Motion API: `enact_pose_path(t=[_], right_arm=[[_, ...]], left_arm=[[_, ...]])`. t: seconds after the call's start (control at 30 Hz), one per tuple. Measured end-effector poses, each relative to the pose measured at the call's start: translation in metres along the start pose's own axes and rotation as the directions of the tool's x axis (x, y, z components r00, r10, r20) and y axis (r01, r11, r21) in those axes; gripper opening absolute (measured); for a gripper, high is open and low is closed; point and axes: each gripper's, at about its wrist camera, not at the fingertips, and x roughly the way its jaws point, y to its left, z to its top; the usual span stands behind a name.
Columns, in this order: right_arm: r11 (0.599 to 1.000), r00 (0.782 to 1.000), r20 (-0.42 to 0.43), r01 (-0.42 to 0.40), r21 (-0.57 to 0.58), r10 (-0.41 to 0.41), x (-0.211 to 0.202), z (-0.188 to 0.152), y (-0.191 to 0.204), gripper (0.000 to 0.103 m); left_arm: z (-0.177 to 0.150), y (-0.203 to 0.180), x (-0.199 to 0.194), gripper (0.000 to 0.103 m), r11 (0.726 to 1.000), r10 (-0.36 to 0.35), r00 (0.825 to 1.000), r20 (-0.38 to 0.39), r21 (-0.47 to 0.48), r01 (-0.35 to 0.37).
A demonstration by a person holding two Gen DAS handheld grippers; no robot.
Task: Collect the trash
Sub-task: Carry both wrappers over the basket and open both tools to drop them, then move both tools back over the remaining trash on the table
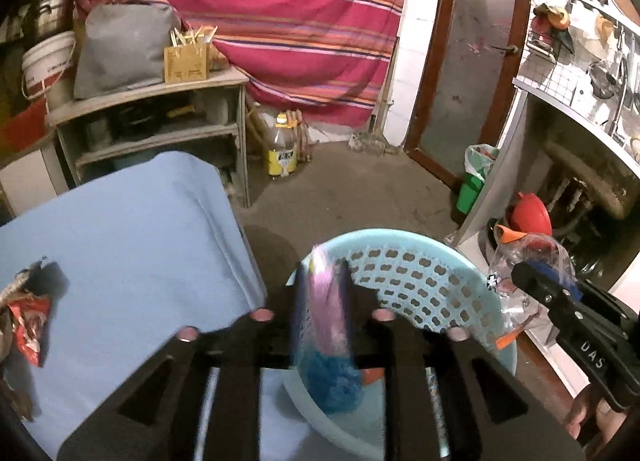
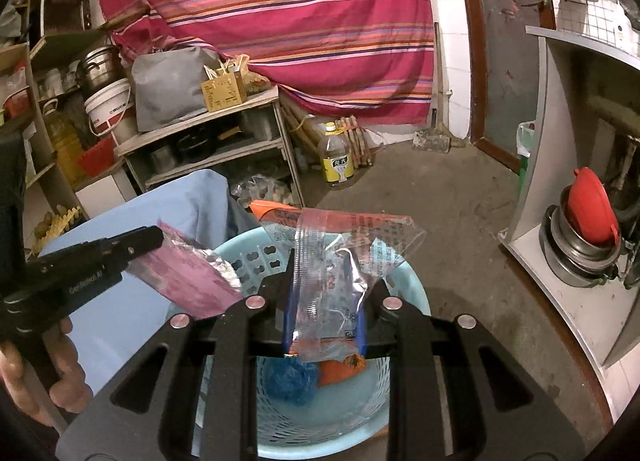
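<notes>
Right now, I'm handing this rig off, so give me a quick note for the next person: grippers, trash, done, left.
Left hand-held gripper: pink foil wrapper between its jaws, over the light blue basket; whether the pads still press it is unclear.
Right hand-held gripper: shut on a clear plastic wrapper, also above the basket.
Done: a blue crumpled piece and an orange wrapper already lie in the basket.
Left: drop both held wrappers in, then fetch the red wrapper at the near left edge of the blue-covered table.
</notes>
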Motion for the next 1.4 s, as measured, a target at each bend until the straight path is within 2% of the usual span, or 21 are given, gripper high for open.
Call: enact_pose_path(t=[0.03,0.1,0.23,0.33,0.5,0.6,0.67,0.8,0.87,0.97,1.03,1.17,1.3,1.4], right_arm=[[1.000,1.000,-0.004,0.001,-0.001,-0.001,0.001,-0.001,0.001,0.023],[1.000,1.000,-0.011,0.003,-0.004,-0.003,0.004,0.001,0.001,0.023],[1.000,1.000,-0.022,0.000,-0.004,0.000,0.009,0.001,0.002,0.023],[1.000,1.000,-0.030,-0.003,-0.006,0.003,0.014,0.002,0.007,0.023],[1.000,0.999,-0.050,-0.012,-0.018,0.011,0.026,0.000,0.019,0.025],[0.999,0.998,-0.065,-0.027,-0.021,0.025,0.033,-0.003,0.026,0.032],[1.000,0.998,-0.064,-0.025,-0.016,0.024,0.036,-0.005,0.030,0.056],[1.000,0.996,-0.089,-0.005,-0.026,0.002,0.045,-0.011,0.040,0.069],[0.998,0.996,-0.081,0.035,-0.047,-0.039,0.046,-0.013,0.047,0.085],[0.996,0.996,-0.055,0.065,-0.057,-0.068,0.039,-0.011,0.055,0.095],[0.996,0.996,-0.026,0.079,-0.046,-0.080,0.031,-0.007,0.063,0.099],[0.998,0.998,0.006,0.056,-0.037,-0.056,0.018,0.002,0.089,0.099],[0.996,0.999,0.032,0.016,-0.091,-0.013,0.008,0.005,0.134,0.099],[0.990,0.998,0.043,-0.033,-0.140,0.039,0.001,0.001,0.172,0.099]], left_arm=[[-0.001,0.000,-0.002,0.051,1.000,0.011,1.000,0.007,0.001,-0.011],[-0.002,-0.002,-0.008,0.064,0.999,0.036,0.999,0.037,0.010,-0.036],[-0.002,0.003,-0.018,0.065,1.000,0.029,0.999,0.036,0.004,-0.029],[-0.001,0.012,-0.033,0.078,0.998,0.059,0.996,0.067,0.007,-0.059],[-0.007,0.033,-0.059,0.085,0.996,0.087,0.993,0.074,-0.016,-0.087],[-0.013,0.050,-0.075,0.087,0.992,0.123,0.989,0.082,-0.028,-0.121],[-0.018,0.067,-0.089,0.087,0.989,0.145,0.986,0.087,-0.051,-0.141],[-0.029,0.101,-0.117,0.088,0.983,0.161,0.982,0.094,-0.106,-0.151],[-0.032,0.115,-0.132,0.088,0.979,0.182,0.978,0.105,-0.113,-0.171],[-0.038,0.138,-0.156,0.090,0.969,0.227,0.966,0.124,-0.125,-0.211],[-0.041,0.155,-0.171,0.091,0.963,0.247,0.960,0.128,-0.143,-0.229],[-0.049,0.193,-0.201,0.092,0.948,0.283,0.950,0.130,-0.188,-0.257],[-0.063,0.226,-0.225,0.093,0.928,0.346,0.929,0.132,-0.194,-0.318],[-0.078,0.258,-0.242,0.095,0.904,0.402,0.907,0.123,-0.213,-0.372]])
